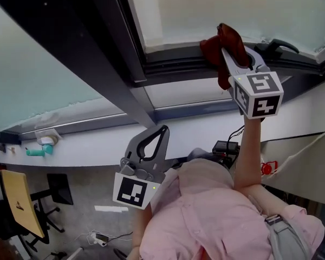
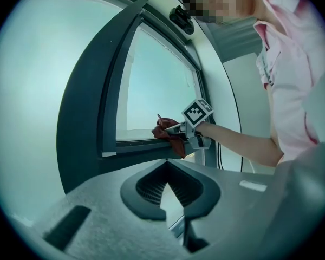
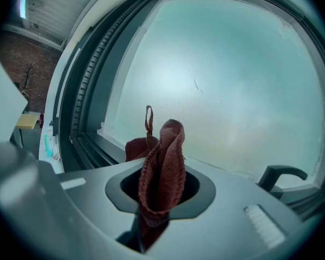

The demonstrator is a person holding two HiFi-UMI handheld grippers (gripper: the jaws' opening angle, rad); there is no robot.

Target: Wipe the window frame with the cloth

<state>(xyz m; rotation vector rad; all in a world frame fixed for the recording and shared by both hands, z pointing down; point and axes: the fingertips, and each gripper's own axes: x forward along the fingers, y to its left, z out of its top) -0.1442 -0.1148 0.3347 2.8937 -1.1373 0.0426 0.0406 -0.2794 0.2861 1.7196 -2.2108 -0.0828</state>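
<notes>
The right gripper [image 1: 231, 56] is raised to the window, and its fingers are clamped on the dark red cloth [image 1: 214, 49]. In the right gripper view the cloth [image 3: 163, 156] fills the gap between the two fingers. One thick fold stands up past the fingertips, and a short tail hangs out behind them. Just beyond the tips, to their left, the rest of the cloth is bunched up with a thin loop [image 3: 149, 118] sticking up from it. That bunch lies against the lower rail of the dark window frame [image 1: 173, 64], with frosted glass [image 3: 222, 80] ahead of the fingers. A black window handle [image 1: 281, 45] sits on the same rail, off to the right of the fingers and clear of them.

The left gripper [image 1: 161, 132] is held low, close to the chest of the person's pink shirt [image 1: 216, 210] and well away from the frame. In the left gripper view its fingertips [image 2: 166, 164] are pressed together with nothing between them. Far beyond them, the right gripper [image 2: 176, 130] holds the cloth [image 2: 173, 141] on the frame's bottom rail [image 2: 135, 145], with part of the cloth draped over the rail's front edge.
</notes>
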